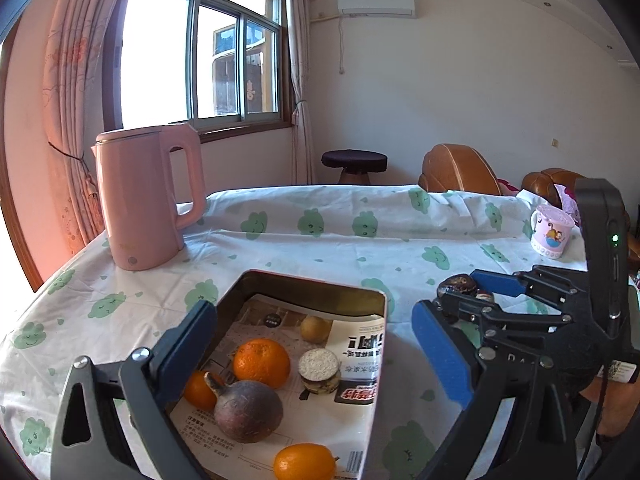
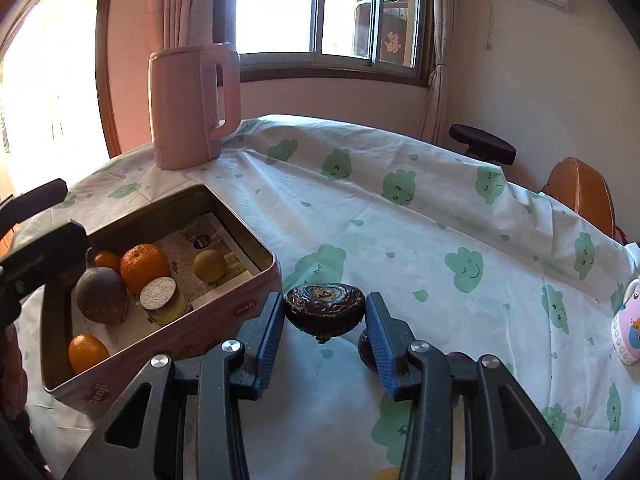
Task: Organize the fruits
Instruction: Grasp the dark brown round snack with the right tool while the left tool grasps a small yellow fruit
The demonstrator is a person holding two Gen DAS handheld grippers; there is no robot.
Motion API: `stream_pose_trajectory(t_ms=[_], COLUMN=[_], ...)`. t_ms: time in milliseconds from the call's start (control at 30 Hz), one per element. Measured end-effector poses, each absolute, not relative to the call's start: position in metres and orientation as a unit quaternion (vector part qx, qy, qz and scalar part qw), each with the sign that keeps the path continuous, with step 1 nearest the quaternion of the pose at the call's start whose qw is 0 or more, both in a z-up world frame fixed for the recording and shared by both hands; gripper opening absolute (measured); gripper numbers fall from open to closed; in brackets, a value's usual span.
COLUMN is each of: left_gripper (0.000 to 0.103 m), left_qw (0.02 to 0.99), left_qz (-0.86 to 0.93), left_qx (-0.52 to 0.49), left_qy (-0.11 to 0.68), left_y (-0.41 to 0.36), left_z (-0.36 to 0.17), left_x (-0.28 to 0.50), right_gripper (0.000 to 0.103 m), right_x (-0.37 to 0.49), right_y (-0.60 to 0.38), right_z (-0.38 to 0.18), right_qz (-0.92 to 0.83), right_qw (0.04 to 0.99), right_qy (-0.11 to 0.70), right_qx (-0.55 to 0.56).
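An open pink tin [image 1: 312, 280] [image 2: 224, 316] lined with printed paper holds a large orange [image 1: 262, 362] [image 2: 144, 268], two smaller oranges, a dark brown round fruit [image 1: 248, 410] [image 2: 102, 294], a yellowish-brown fruit [image 1: 316, 328] and a pale cut round piece [image 1: 320, 368]. My left gripper [image 1: 312, 352] hangs wide open above the tin's near half, nothing between its pads. Right of the tin, my right gripper [image 2: 324, 320] [image 1: 476, 294] is shut on a dark water chestnut [image 2: 324, 314] [image 1: 456, 286], a blue pad on each side. A second dark chestnut [image 2: 365, 350] lies partly hidden behind the right finger.
A pink kettle [image 1: 148, 200] [image 2: 192, 108] stands at the table's far left behind the tin. A pink cartoon mug [image 1: 552, 236] [image 2: 626, 332] sits near the right edge. A white cloth with green clouds [image 2: 400, 240] covers the table; brown chairs and a dark stool stand beyond.
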State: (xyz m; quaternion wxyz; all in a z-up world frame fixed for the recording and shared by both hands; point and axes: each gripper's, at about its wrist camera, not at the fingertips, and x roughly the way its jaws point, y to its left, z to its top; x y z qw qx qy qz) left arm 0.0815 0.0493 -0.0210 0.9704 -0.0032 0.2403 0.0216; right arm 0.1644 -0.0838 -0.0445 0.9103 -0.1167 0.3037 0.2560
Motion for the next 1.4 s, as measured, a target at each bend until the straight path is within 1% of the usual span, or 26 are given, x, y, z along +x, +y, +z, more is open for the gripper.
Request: stream_pose_trajectory(t_ms=[133, 300, 367, 400, 467, 633, 767, 833, 900, 967, 1000, 1033, 1400], left_gripper=[0.1, 0.099, 0.096, 0.094, 0.091, 0.076, 0.068, 0.059, 0.056, 0.047, 0.034, 0.029, 0.029], left_qw=[0.965, 0.952, 0.946, 0.944, 0.939, 0.922, 0.913, 0.906, 0.898, 0.889, 0.885, 0.883, 0.902], left_qz=[-0.026, -0.064, -0.078, -0.085, -0.099, -0.132, -0.155, -0.164, -0.176, -0.181, -0.186, -0.189, -0.171], left_qx=[-0.001, -0.003, -0.002, 0.0, 0.004, 0.01, 0.022, 0.027, 0.032, 0.029, 0.026, 0.023, -0.006], left_qy=[0.262, 0.3, 0.313, 0.32, 0.33, 0.364, 0.378, 0.388, 0.403, 0.419, 0.426, 0.429, 0.397], left_y=[0.015, -0.019, -0.031, -0.038, -0.05, -0.073, -0.087, -0.092, -0.097, -0.097, -0.097, -0.097, -0.083], left_z=[-0.029, -0.046, -0.052, -0.054, -0.058, -0.071, -0.075, -0.078, -0.082, -0.087, -0.089, -0.09, -0.08], left_x=[0.09, 0.107, 0.113, 0.115, 0.119, 0.126, 0.127, 0.129, 0.132, 0.136, 0.138, 0.138, 0.133], right_gripper=[0.044, 0.044, 0.044, 0.044, 0.044, 0.044, 0.044, 0.044, 0.044, 0.044, 0.044, 0.044, 0.044], right_x=[0.142, 0.133, 0.134, 0.132, 0.129, 0.128, 0.129, 0.129, 0.128, 0.129, 0.13, 0.13, 0.128], right_y=[-0.126, -0.174, -0.19, -0.196, -0.201, -0.212, -0.217, -0.218, -0.219, -0.218, -0.218, -0.218, -0.215], right_z=[-0.034, -0.042, -0.043, -0.042, -0.041, -0.043, -0.044, -0.043, -0.043, -0.044, -0.044, -0.045, -0.044], right_qz=[0.207, 0.132, 0.121, 0.115, 0.096, 0.091, 0.091, 0.091, 0.091, 0.092, 0.092, 0.092, 0.111], right_qw=[0.932, 0.948, 0.948, 0.95, 0.952, 0.95, 0.95, 0.951, 0.951, 0.95, 0.95, 0.949, 0.949], right_qy=[0.284, 0.284, 0.29, 0.288, 0.285, 0.294, 0.296, 0.295, 0.295, 0.298, 0.299, 0.3, 0.295], right_qx=[-0.087, -0.064, -0.044, -0.04, -0.053, -0.041, -0.028, -0.022, -0.02, -0.02, -0.021, -0.022, -0.026])
